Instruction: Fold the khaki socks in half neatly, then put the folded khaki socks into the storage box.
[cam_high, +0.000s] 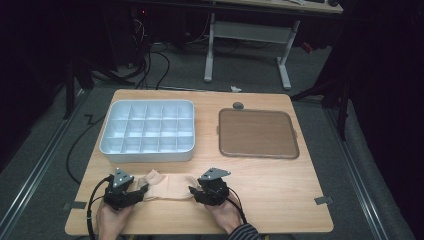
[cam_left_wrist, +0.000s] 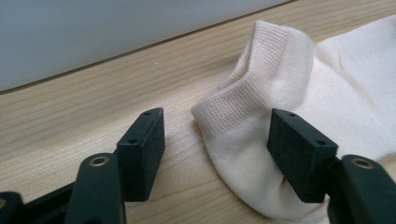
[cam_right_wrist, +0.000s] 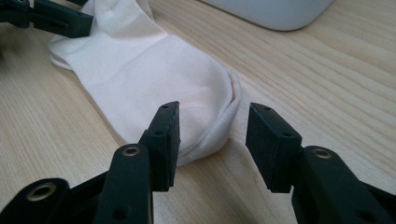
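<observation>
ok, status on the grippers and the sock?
Left gripper open astride the sock cuff. Right gripper open at the toe end. Sock flat on table, nothing blocking.

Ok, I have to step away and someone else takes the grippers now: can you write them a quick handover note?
Left gripper: open, jaws astride the ribbed cuff end of the sock, not pressing it.
Right gripper: open, at the toe end, one jaw over the fabric, no grip.
The sock lies flat on the table between both grippers, in front of the white compartment tray. The brown board is bare.
Done: both ends approached.
Left: probably close on both ends and carry on; nothing is lifted yet.
</observation>
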